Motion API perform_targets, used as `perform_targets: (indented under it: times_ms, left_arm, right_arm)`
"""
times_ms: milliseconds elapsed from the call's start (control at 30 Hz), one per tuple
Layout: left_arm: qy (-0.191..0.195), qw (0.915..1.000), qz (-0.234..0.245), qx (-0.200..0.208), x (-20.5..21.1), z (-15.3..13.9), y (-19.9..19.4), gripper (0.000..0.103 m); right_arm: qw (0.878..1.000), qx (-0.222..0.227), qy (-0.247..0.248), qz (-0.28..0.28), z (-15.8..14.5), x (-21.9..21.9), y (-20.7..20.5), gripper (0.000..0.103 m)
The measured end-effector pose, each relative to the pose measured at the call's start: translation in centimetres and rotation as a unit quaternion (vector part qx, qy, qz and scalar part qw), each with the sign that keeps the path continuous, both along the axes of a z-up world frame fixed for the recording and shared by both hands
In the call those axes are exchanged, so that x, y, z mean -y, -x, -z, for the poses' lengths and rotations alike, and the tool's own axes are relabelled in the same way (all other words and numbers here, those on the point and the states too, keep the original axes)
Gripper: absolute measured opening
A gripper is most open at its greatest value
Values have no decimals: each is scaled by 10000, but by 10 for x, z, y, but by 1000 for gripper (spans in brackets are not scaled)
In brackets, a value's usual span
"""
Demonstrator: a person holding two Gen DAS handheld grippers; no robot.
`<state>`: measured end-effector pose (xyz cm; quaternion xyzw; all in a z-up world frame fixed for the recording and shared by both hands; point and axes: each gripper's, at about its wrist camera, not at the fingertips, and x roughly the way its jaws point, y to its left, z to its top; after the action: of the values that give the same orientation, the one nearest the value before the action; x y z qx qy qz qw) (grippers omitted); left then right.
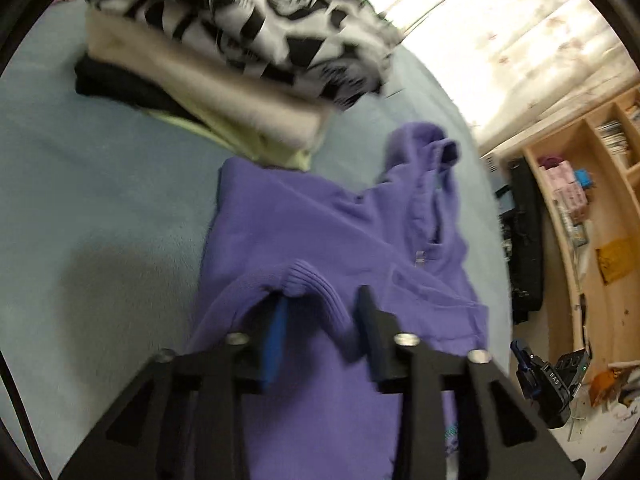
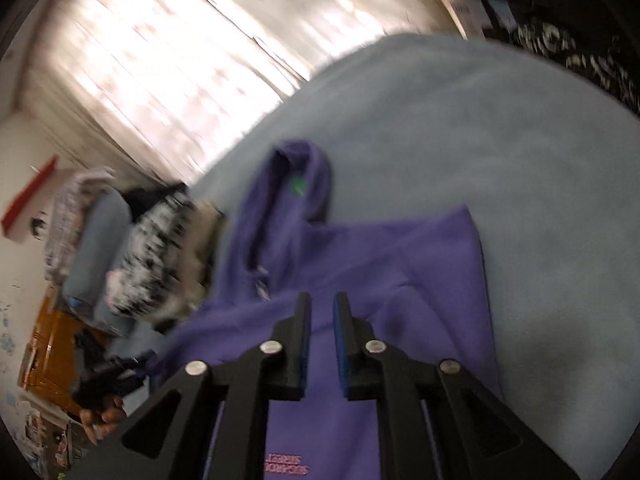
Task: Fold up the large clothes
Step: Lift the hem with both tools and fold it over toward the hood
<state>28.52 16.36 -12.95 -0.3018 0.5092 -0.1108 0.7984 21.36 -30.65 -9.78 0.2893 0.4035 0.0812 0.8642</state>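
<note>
A purple hoodie lies partly folded on a light blue blanket, with its hood at the far end. My left gripper hovers over its near edge with the jaws apart. A ribbed purple hem sags loosely between them and neither pad presses on it. In the right wrist view the same hoodie lies flat, its hood pointing away and pink lettering at the bottom. My right gripper is just above the cloth. Its fingers stand a narrow gap apart, and only the fabric below shows through the gap.
A stack of folded clothes, with a black-and-white patterned piece on top, sits on the blanket beyond the hoodie and shows blurred as the clothes stack. Wooden shelves and a cluttered floor lie to the right. A hand grips a black handle.
</note>
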Motion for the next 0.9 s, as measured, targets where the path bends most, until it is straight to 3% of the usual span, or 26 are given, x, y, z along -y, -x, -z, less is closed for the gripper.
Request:
perform_targets:
  times_ms: [33,100,133,233,333,433,533,633,733,800,900]
  left_arm:
    - [-5,10000,52,-31,0,5,-4,44]
    - [-25,9998,197,-65,1,8,-9,56]
    - [-136,9997,224,-15,2,6,-9,62]
    - [-612,9967,447,282,4,-6,-5,65]
    - [-1260,9868,786,647,10,-17,-2,71]
    - [-1947,9713,1082,834,19,-14,-5,71]
    - [-2399,9574,1381,822,29,3,-14,71]
    - [-2539,9518,1502,844,34,10,-20,70]
    - [-2693,9450,1560,1004,38,11,-24,69]
    - [-2756,9415,1632,1043,41,11,-25,64]
    - [-2881,9345,1817,1029,47,13,-25,48]
  right_arm:
    - [9999,-135,32,-32,9,-1,-5,33]
    - [9998,-119,104,-80,15,0,-4,49]
    - [9998,-64,164,-122,16,1,-3,51]
    - [9985,69,488,-257,14,2,3,51]
    - [9880,57,1479,-442,9,-7,1,51]
    - [9768,-94,2030,-674,14,-17,-11,51]
    - [9730,-242,2125,-872,22,-24,-27,51]
    - [9692,-471,2285,-796,35,-23,-44,51]
    - [9720,-782,2055,-829,51,-15,-55,51]
    - [9716,-739,2074,-869,50,-16,-55,51]
    - [9713,-689,2028,-1034,48,-18,-52,51]
